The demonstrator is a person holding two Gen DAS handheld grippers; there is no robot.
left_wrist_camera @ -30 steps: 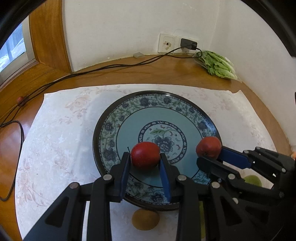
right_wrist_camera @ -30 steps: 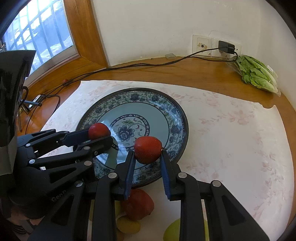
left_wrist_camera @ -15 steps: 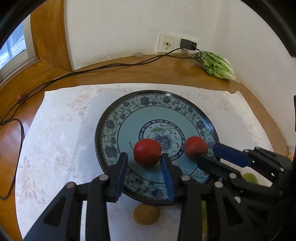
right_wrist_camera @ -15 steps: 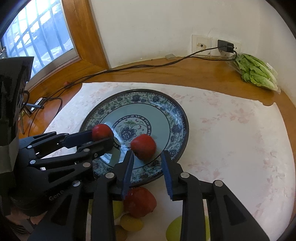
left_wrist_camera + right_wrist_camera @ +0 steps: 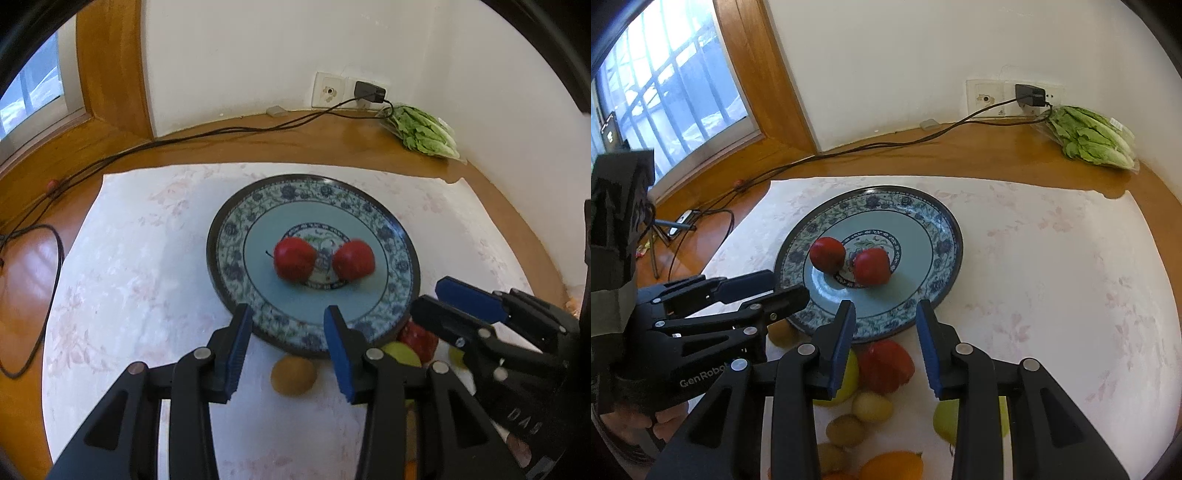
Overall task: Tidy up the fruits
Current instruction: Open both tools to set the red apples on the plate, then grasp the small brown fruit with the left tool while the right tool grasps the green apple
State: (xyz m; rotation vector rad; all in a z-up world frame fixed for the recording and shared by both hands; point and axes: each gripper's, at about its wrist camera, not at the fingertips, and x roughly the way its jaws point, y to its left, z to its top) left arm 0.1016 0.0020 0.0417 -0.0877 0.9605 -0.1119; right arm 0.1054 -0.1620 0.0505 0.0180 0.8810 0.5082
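Observation:
Two red fruits lie side by side in the middle of the blue floral plate [image 5: 314, 184], the left one [image 5: 294, 264] with a thin stem and the right one [image 5: 353, 260] slightly blurred. My left gripper [image 5: 287, 314] hangs open over the plate's near rim with nothing between its blue pads. My right gripper [image 5: 885, 308] is likewise open and empty, just short of the same rim. From the right wrist view the two fruits [image 5: 827, 254] [image 5: 871, 266] touch each other on the plate [image 5: 942, 236]. Each gripper also shows in the other's view: right [image 5: 428, 295], left [image 5: 788, 284].
Loose fruit lies on the white cloth below the plate: a big red one [image 5: 886, 365], a green one [image 5: 945, 417], brown ones [image 5: 293, 374] and an orange [image 5: 890, 465]. A bag of lettuce [image 5: 424, 133] sits in the far corner. Black cables [image 5: 221, 133] run along the wooden surface.
Both grippers let go of their red fruits, which now rest on the plate. Both have opened and drawn back and up from the plate.

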